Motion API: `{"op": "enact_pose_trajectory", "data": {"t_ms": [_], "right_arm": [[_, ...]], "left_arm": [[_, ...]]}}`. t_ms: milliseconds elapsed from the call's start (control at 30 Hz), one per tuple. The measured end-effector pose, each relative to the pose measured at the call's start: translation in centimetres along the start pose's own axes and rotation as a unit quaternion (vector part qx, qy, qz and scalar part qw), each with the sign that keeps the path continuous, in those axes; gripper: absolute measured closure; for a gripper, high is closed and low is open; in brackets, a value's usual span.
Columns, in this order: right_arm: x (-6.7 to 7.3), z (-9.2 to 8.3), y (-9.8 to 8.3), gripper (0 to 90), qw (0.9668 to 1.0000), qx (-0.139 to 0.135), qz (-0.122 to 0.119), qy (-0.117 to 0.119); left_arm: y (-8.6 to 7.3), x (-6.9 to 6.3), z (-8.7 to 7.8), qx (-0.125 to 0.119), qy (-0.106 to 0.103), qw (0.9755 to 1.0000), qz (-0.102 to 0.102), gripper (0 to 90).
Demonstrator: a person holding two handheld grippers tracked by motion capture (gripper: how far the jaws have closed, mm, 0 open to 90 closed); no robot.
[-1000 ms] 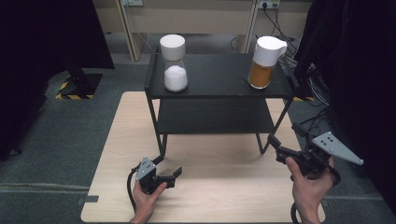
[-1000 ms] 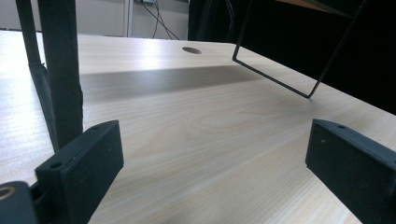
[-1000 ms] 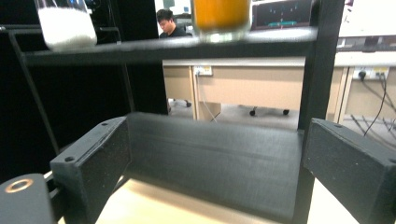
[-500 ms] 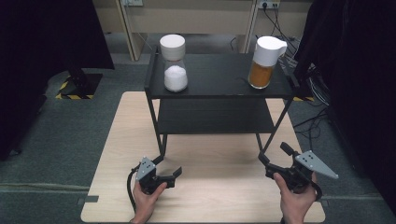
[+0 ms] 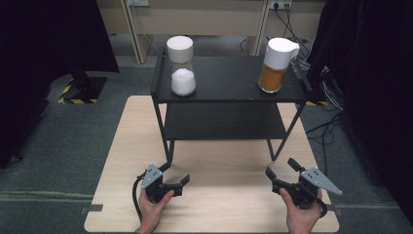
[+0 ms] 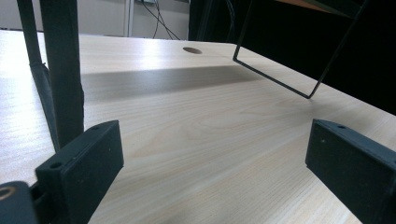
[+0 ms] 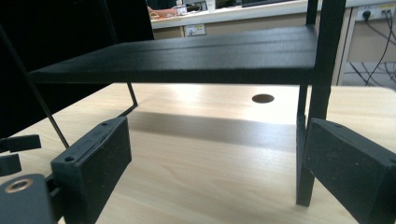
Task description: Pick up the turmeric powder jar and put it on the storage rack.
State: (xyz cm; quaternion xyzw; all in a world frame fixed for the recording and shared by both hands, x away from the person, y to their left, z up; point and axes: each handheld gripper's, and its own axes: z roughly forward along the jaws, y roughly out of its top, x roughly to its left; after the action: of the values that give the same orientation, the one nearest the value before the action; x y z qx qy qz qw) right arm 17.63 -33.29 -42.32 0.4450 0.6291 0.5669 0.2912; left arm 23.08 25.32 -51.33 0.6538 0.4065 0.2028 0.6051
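Left gripper [image 5: 175, 178]: held in left hand at near left of wooden table [image 5: 224, 165], just in front of black two-tier shelf's [image 5: 229, 92] near left leg; jaws spread wide, nothing between, bare tabletop beyond

Right gripper [image 5: 281, 168]: held in right hand at near right of table, close to shelf's near right leg; jaws released, wide apart, grasping nothing, touching nothing

On top tier, well apart from both grippers: glass jar of white powder [image 5: 182, 68], white lid, far left; jug of orange liquid [image 5: 275, 66], white lid, far right
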Motion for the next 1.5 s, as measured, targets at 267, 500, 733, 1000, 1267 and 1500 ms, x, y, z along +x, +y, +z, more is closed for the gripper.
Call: {"op": "enact_pose_trajectory", "data": {"t_ms": [267, 500, 733, 1000, 1267, 1500], "right_arm": [[-0.1, 0.4, -1.4, 7.8, 0.9999, 0.014, 0.005, -0.005], [0.0, 0.6, -2.2, 7.8, 0.9995, 0.028, 0.001, -0.011], [-0.1, 1.0, -3.3, 7.8, 0.9988, 0.047, 0.001, -0.014], [-0.1, 1.4, -4.6, 7.8, 0.9983, 0.058, 0.002, -0.012], [-0.3, 1.5, -4.8, 7.8, 0.9981, 0.061, 0.004, -0.012], [-0.5, 1.3, -4.9, 6.4, 0.9985, 0.052, 0.012, 0.0]], "left_arm": [[0.0, 0.0, 0.0, 0.0, 0.0, 1.0, 0.0, 3.4], [0.0, 0.0, 0.0, 0.0, 0.001, 1.0, -0.001, 3.5], [0.0, 0.0, 0.0, 0.0, 0.002, 1.0, -0.001, 3.5], [0.0, -0.1, 0.0, 0.0, 0.003, 1.0, -0.002, 3.5], [0.0, 0.0, 0.0, 0.0, 0.002, 1.0, -0.003, 3.5], [0.0, -0.1, 0.0, 0.0, 0.003, 1.0, -0.003, 3.4]]}}
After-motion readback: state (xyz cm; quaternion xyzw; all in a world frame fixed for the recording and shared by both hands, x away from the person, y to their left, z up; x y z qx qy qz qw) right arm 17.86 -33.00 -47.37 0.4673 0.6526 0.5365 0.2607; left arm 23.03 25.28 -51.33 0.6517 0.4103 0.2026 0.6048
